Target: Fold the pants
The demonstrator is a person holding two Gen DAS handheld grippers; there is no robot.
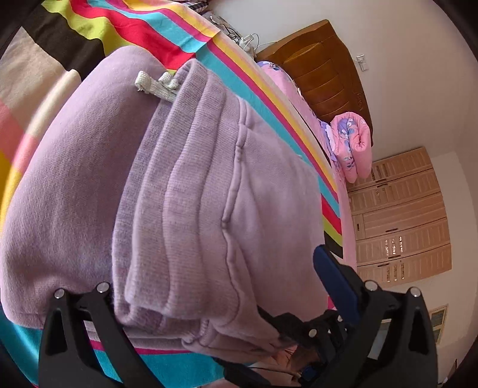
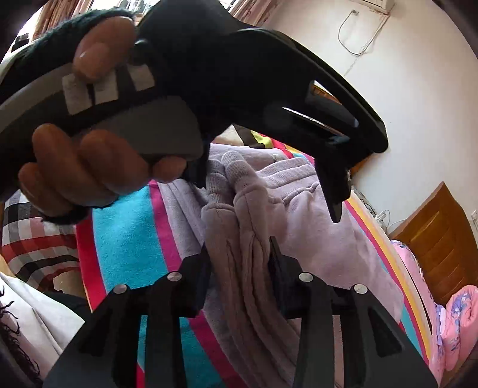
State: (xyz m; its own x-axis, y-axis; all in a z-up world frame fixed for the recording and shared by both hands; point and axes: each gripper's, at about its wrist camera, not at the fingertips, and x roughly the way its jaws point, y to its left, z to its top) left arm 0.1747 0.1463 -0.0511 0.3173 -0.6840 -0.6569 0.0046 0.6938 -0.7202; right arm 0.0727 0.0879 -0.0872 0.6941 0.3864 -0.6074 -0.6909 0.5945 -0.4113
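Two tools work lilac pants [image 1: 185, 191] on a striped bed [image 1: 143, 32]. Left view: left tool [image 1: 215, 286] spread wide, waistband between its fingers, ungripped. Right view: right tool [image 2: 239, 256] straddles a bunched fold running straight ahead (pads seem slack, not clamping), nearer than the left. Wooden headboard [image 2: 439, 235], white walls.

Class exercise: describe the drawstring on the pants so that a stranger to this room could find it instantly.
Start at the bed's striped multicoloured cover, then the folded lilac fleece pants lying on it. At their ribbed waistband sits a short, knotted off-white woven drawstring, the only pale cord against the purple fabric.
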